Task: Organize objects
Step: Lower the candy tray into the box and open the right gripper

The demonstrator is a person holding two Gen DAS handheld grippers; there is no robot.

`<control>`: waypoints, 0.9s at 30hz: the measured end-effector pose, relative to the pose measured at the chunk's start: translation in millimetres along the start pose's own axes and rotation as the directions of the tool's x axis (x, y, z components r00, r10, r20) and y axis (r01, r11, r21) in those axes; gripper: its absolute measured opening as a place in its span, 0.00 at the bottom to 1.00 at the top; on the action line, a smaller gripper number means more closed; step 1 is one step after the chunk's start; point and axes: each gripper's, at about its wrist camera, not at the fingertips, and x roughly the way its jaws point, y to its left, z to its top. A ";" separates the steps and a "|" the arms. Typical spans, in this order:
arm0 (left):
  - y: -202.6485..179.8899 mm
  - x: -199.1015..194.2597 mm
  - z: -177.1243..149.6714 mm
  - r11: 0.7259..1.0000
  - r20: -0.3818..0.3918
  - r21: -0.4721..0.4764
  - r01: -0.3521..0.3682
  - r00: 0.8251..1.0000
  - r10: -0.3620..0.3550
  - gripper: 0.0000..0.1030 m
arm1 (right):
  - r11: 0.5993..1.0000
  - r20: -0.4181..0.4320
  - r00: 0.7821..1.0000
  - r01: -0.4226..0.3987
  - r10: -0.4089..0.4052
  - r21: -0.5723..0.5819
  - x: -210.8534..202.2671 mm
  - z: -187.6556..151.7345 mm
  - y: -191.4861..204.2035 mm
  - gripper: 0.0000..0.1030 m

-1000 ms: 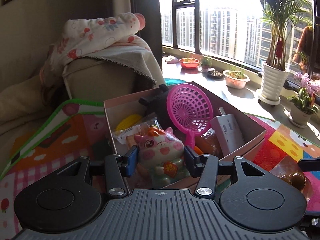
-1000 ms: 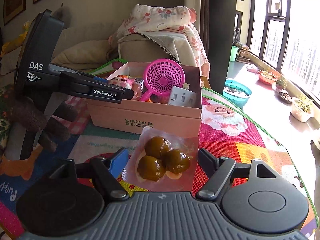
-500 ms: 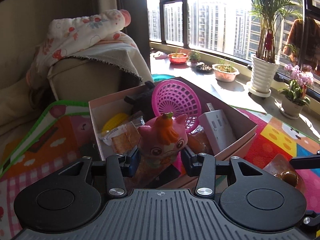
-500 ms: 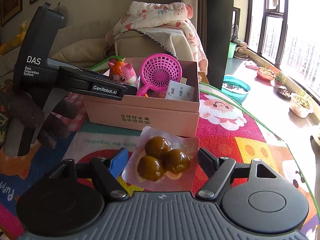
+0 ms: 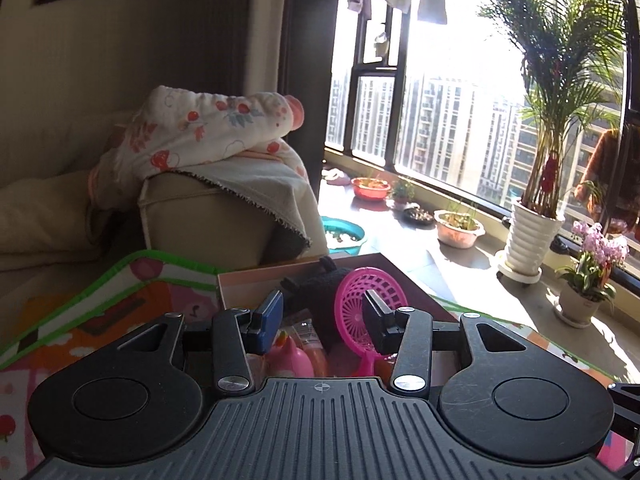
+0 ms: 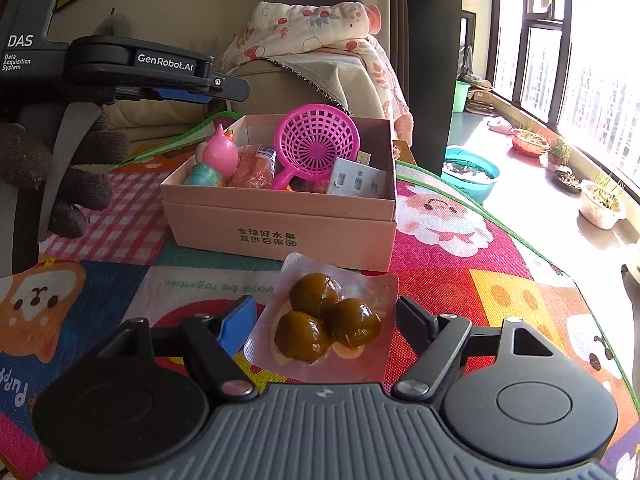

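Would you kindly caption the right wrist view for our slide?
Open right gripper frames a clear packet of three brown balls before the pink cardboard box of toys.

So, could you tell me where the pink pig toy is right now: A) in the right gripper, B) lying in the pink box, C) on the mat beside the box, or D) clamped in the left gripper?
B: the pink pig toy lies inside the pink box beside the pink scoop, while the left gripper is open and empty above it.

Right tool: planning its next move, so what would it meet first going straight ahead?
The snack packet between its open fingers; beyond that, the side wall of the pink box.
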 end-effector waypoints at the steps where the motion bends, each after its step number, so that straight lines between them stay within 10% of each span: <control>1: 3.8 -3.7 -3.2 1.000 -0.004 -0.019 -0.006 1.000 0.006 0.47 | 1.000 0.002 1.000 0.003 -0.003 -0.001 -1.0 0.6 -0.6 0.75; 12: 43.9 -54.3 -66.1 0.987 -0.152 -0.157 -0.041 0.988 0.017 0.46 | 0.992 0.214 0.970 -0.102 0.117 -0.079 -18.4 127.5 12.2 0.75; 18: 49.8 -70.4 -89.6 0.978 -0.192 -0.201 -0.050 0.981 0.010 0.46 | 0.992 0.172 0.977 -0.115 0.123 -0.057 44.4 206.3 35.2 0.78; 27: 61.5 -67.0 -102.8 0.967 -0.237 -0.247 -0.066 0.972 0.006 0.46 | 0.999 0.123 0.992 -0.027 0.029 -0.022 61.6 174.7 19.2 0.77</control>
